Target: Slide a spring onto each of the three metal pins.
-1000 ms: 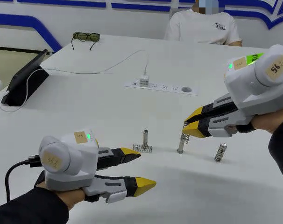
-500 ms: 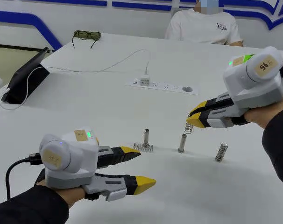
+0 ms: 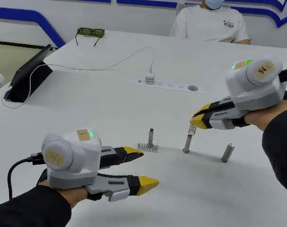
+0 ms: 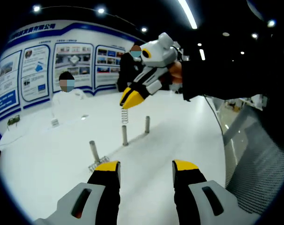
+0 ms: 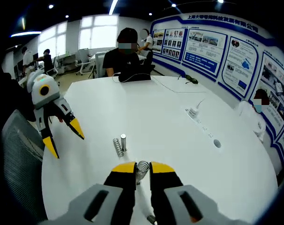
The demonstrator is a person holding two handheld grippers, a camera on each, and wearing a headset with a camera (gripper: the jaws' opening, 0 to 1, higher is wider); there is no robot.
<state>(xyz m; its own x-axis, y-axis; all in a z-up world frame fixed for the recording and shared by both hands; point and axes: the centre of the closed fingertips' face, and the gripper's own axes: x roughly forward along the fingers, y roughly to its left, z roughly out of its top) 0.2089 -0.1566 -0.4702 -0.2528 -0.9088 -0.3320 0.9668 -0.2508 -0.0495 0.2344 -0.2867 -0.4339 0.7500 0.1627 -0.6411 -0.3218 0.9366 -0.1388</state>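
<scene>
Three short metal pins stand on the white table (image 3: 86,109). Against the foot of the left pin (image 3: 150,136) lies a loose spring (image 3: 147,147). The middle pin (image 3: 187,143) is bare. On the right, a spring (image 3: 227,152) stands upright, apparently around the third pin. My right gripper (image 3: 198,122) is shut on another spring (image 3: 192,129), which hangs just above the middle pin's top. That held spring (image 5: 142,169) sits between the yellow tips in the right gripper view. My left gripper (image 3: 142,166) is open and holds nothing, low at the front left.
A white power strip (image 3: 167,86) with a plugged charger (image 3: 149,78) and cable lies behind the pins. A dark tablet stand (image 3: 25,75) sits at the far left, glasses (image 3: 90,32) at the far edge. A person (image 3: 210,21) sits across the table.
My right gripper has risen with its spring, from beside the middle pin's upper end to just above its top. The left gripper has stayed put.
</scene>
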